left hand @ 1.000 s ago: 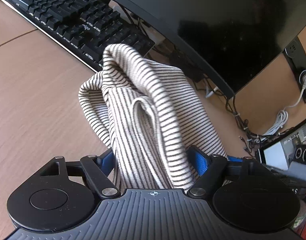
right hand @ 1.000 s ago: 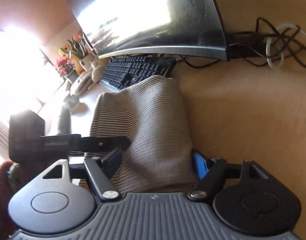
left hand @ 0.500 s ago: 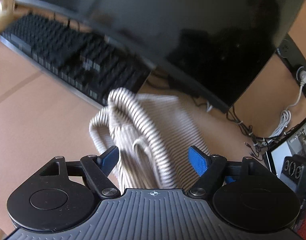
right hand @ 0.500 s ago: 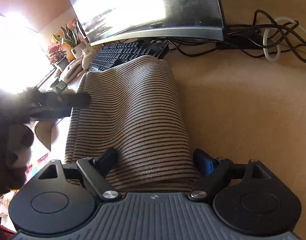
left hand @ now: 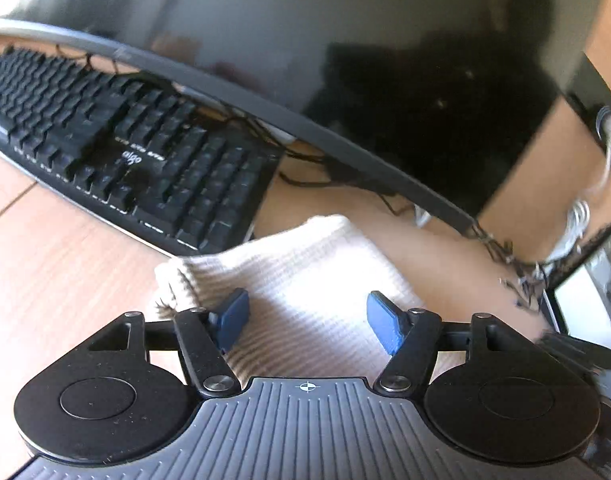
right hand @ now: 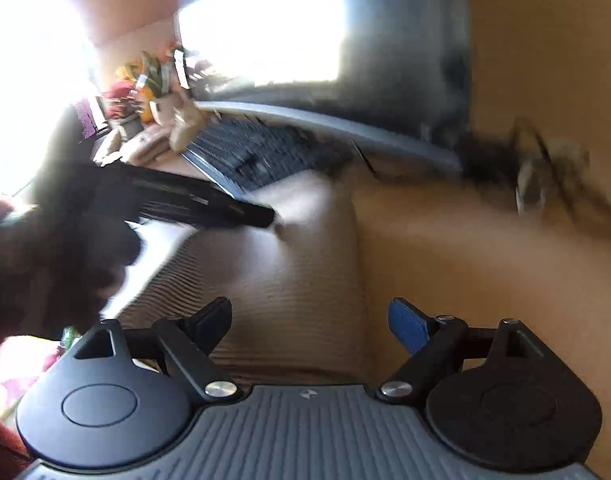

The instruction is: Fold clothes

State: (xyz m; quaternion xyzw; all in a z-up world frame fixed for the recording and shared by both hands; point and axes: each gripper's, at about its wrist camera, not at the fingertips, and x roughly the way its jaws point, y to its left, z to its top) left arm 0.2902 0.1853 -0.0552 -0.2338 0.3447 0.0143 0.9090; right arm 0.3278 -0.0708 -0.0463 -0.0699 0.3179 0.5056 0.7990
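A cream garment with thin dark stripes [left hand: 305, 280] lies folded on the wooden desk [left hand: 57, 264], just in front of the keyboard. My left gripper [left hand: 307, 314] is open above its near part, its blue fingertips spread wide with the cloth below them. The right wrist view shows the same garment [right hand: 289, 280], blurred by motion. My right gripper [right hand: 309, 318] is open over its near right edge. The other hand-held gripper [right hand: 193, 204] reaches in dark and blurred from the left, above the garment's far end.
A black keyboard [left hand: 117, 160] lies at the back left. A curved dark monitor [left hand: 345, 60] stands behind it, with tangled cables [left hand: 505, 252] under its right end. Plants and small items [right hand: 145, 96] sit far left in the right wrist view.
Both grippers opened and let go of the garment, which now lies flat on the desk. Both have pulled back and up, and the views tilted toward the monitor.
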